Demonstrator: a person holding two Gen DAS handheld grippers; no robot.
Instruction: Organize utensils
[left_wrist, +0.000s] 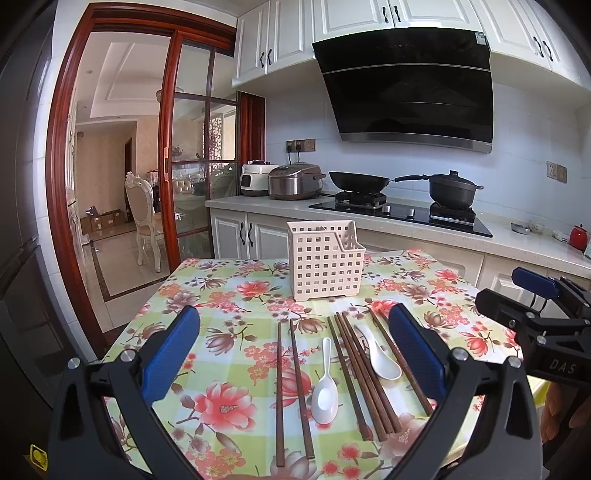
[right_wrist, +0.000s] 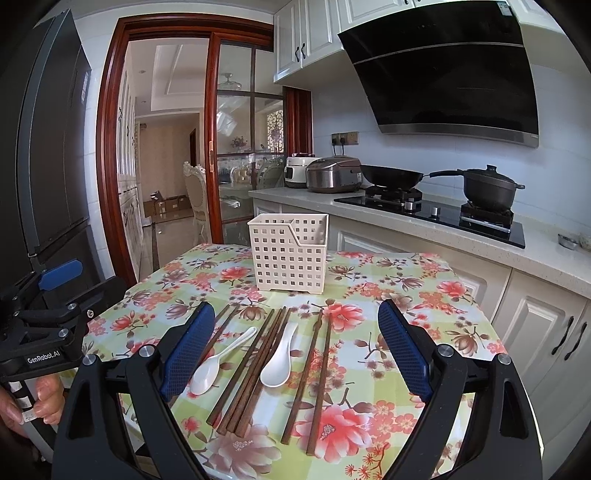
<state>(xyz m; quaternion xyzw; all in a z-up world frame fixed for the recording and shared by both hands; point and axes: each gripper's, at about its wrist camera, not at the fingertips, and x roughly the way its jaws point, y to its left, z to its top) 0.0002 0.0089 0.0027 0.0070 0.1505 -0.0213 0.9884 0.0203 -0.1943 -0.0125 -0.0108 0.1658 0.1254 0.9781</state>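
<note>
A cream perforated utensil holder (left_wrist: 325, 258) (right_wrist: 289, 253) stands upright at the far side of the flowered table. In front of it lie several brown chopsticks (left_wrist: 364, 376) (right_wrist: 251, 373) and two white spoons (left_wrist: 325, 389) (left_wrist: 380, 354), also seen in the right wrist view (right_wrist: 218, 362) (right_wrist: 279, 356). My left gripper (left_wrist: 293, 354) is open and empty, hovering above the utensils. My right gripper (right_wrist: 295, 347) is open and empty, also above them. The right gripper shows at the right edge of the left wrist view (left_wrist: 535, 306); the left one shows at the left edge of the right wrist view (right_wrist: 48, 306).
The table carries a flowered cloth (left_wrist: 236, 295) (right_wrist: 406, 295). Behind it runs a counter with a hob (left_wrist: 402, 214), a wok (left_wrist: 358, 181), a pot (left_wrist: 454, 190) and two cookers (left_wrist: 295, 182). A glass sliding door (left_wrist: 192, 166) is at left.
</note>
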